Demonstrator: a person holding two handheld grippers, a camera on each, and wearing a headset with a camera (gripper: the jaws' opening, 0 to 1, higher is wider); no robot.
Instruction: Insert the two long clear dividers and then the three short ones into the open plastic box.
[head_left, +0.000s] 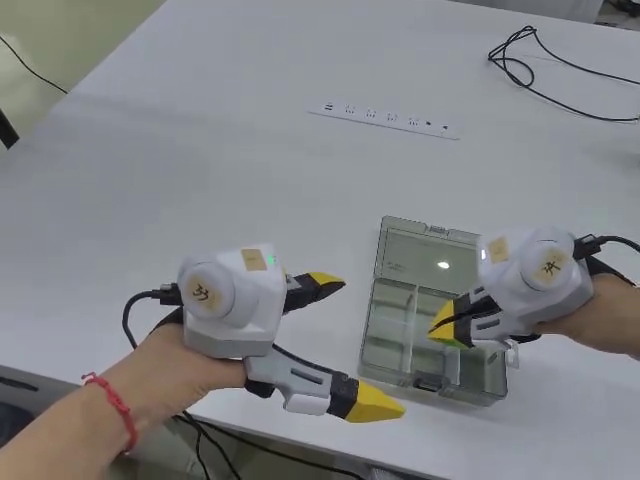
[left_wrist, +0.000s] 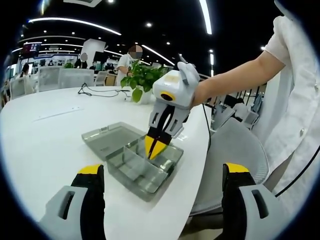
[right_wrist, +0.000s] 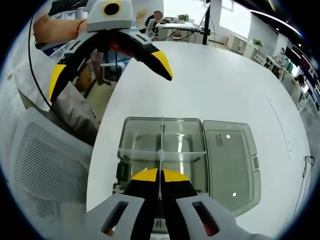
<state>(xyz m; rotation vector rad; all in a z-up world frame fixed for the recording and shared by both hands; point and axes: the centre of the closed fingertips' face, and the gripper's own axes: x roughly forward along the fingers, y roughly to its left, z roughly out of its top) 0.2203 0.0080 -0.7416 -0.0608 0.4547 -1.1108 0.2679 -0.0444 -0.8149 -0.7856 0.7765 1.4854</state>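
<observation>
The open clear plastic box (head_left: 392, 345) lies near the table's front edge, its lid (head_left: 425, 248) folded back flat. My right gripper (head_left: 447, 330) hangs over the box's right half, shut on a thin clear divider (right_wrist: 161, 134). That divider stands on edge and runs lengthwise down the middle of the box (right_wrist: 140, 137). It crosses another clear divider (right_wrist: 185, 154) seated across the tray. My left gripper (head_left: 350, 343) hovers left of the box, open wide and holding nothing. In the left gripper view the right gripper (left_wrist: 156, 148) points down into the box (left_wrist: 125, 167).
A white power strip (head_left: 385, 117) lies further back on the table and a black cable (head_left: 545, 65) loops at the far right. The table's front edge runs just below the box. A mesh chair (right_wrist: 45, 165) stands beside the table; a plant (left_wrist: 142, 80) sits at its far end.
</observation>
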